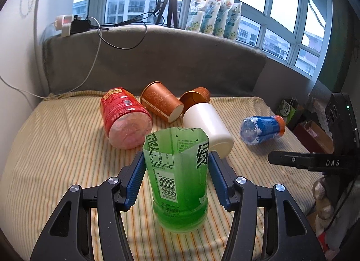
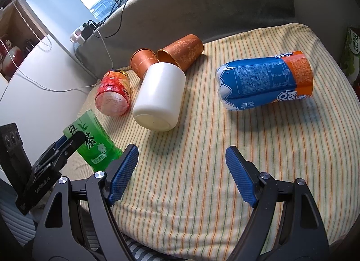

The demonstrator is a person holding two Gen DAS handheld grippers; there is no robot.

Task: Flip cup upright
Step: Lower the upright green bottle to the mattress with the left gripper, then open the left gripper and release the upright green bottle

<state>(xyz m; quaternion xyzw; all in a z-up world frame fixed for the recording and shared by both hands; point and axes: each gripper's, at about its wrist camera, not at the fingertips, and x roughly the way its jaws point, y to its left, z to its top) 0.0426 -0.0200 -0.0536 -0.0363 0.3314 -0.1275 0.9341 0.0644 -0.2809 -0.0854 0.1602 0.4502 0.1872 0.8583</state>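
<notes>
A green cut-bottle cup (image 1: pixel 177 177) stands upright on the striped cushion (image 1: pixel 56 159), open end up. My left gripper (image 1: pixel 176 168) has its blue pads at both of its sides and is shut on it. It also shows in the right wrist view (image 2: pixel 94 142) with the left gripper (image 2: pixel 67 144) on it. My right gripper (image 2: pixel 181 171) is open and empty above the cushion's front (image 2: pixel 191 159). A white cup (image 2: pixel 159 96), a red cup (image 2: pixel 113 93), a blue-orange cup (image 2: pixel 265 81) and two brown paper cups (image 2: pixel 180 50) lie on their sides.
A grey sofa back (image 1: pixel 157 58) rises behind the cushion, with cables, a power strip (image 1: pixel 69 24), a tripod (image 1: pixel 169 6) and refill pouches (image 1: pixel 213 15) on the sill. The right gripper's body (image 1: pixel 315 162) sits at the cushion's right edge. Boxes (image 1: pixel 315 132) stand at the right.
</notes>
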